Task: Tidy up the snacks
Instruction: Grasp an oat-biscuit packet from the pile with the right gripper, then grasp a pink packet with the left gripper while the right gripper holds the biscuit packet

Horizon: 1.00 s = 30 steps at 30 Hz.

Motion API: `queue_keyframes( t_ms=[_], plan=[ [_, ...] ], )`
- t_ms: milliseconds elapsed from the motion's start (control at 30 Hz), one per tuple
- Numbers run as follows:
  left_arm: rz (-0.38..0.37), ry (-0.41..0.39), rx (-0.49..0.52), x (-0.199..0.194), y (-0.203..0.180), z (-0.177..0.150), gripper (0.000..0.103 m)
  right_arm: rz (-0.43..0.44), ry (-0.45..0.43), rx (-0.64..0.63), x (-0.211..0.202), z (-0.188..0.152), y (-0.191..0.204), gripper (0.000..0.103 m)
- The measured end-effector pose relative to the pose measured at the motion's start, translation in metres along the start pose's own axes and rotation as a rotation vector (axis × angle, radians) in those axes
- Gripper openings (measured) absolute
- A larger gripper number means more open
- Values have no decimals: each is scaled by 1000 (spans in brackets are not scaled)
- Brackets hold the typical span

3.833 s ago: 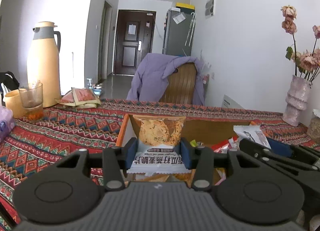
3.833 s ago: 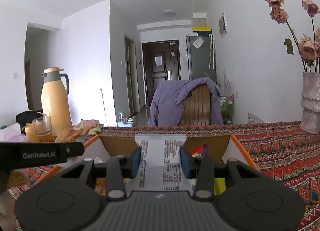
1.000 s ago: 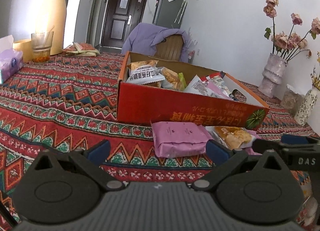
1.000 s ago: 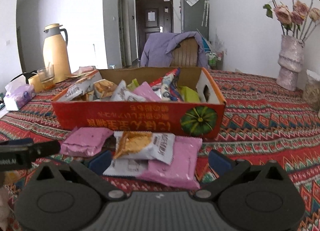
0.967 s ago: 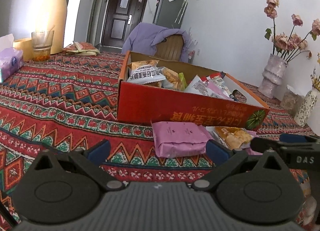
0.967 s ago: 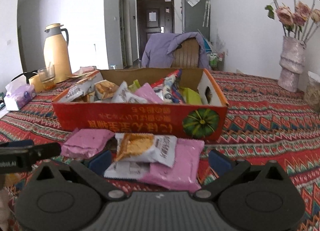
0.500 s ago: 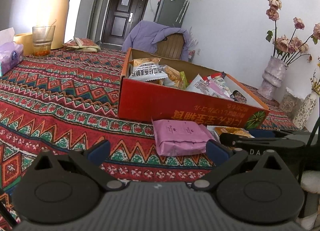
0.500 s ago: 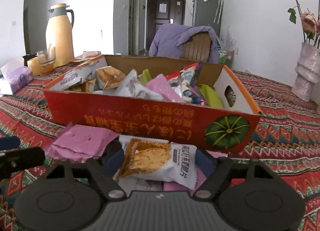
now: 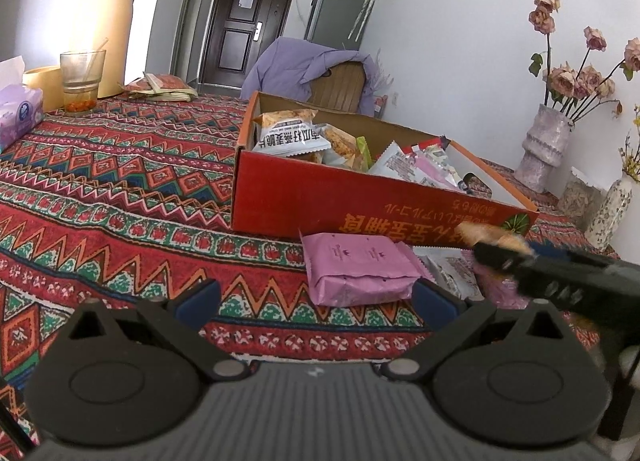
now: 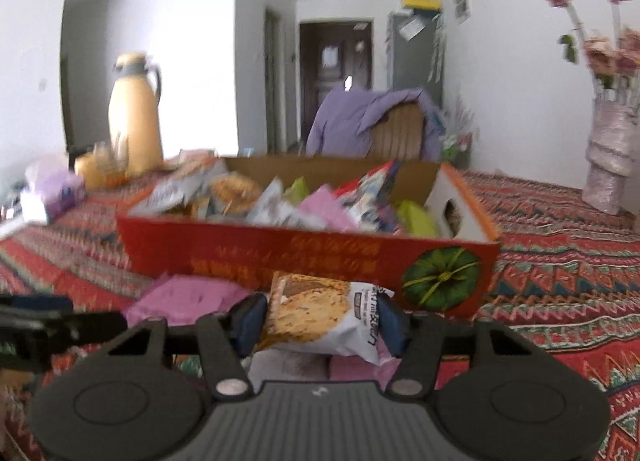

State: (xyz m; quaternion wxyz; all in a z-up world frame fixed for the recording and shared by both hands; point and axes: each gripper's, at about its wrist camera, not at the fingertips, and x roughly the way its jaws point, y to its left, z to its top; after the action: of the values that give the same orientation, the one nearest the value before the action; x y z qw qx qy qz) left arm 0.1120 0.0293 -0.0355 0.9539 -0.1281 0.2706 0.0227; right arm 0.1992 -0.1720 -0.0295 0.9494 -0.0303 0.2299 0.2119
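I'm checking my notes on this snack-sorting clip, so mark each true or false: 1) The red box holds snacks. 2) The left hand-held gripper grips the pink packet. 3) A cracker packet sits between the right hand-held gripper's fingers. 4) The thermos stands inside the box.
1) True: the red box holds many snacks.
2) False: the left hand-held gripper is open; the pink packet lies ahead on the cloth.
3) True: the right hand-held gripper is closing on the cracker packet.
4) False: the thermos stands on the table, far from the box.
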Motion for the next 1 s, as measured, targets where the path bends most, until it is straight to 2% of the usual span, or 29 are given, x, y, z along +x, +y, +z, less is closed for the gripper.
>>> queue_keyframes(
  t_ms=[100, 533, 767, 1000],
  plan=[
    [9, 0, 8, 0, -1, -1, 103, -7, -51, 44, -9, 1, -11, 58],
    [56, 44, 98, 10, -37, 23, 103, -9, -108, 119, -13, -5, -25, 58],
    [85, 121, 139, 40, -60, 35, 103, -21, -102, 151, -12, -8, -30, 58],
    [164, 186, 158, 69, -69, 36, 103, -22, -106, 179, -13, -9, -34, 58]
  ],
)
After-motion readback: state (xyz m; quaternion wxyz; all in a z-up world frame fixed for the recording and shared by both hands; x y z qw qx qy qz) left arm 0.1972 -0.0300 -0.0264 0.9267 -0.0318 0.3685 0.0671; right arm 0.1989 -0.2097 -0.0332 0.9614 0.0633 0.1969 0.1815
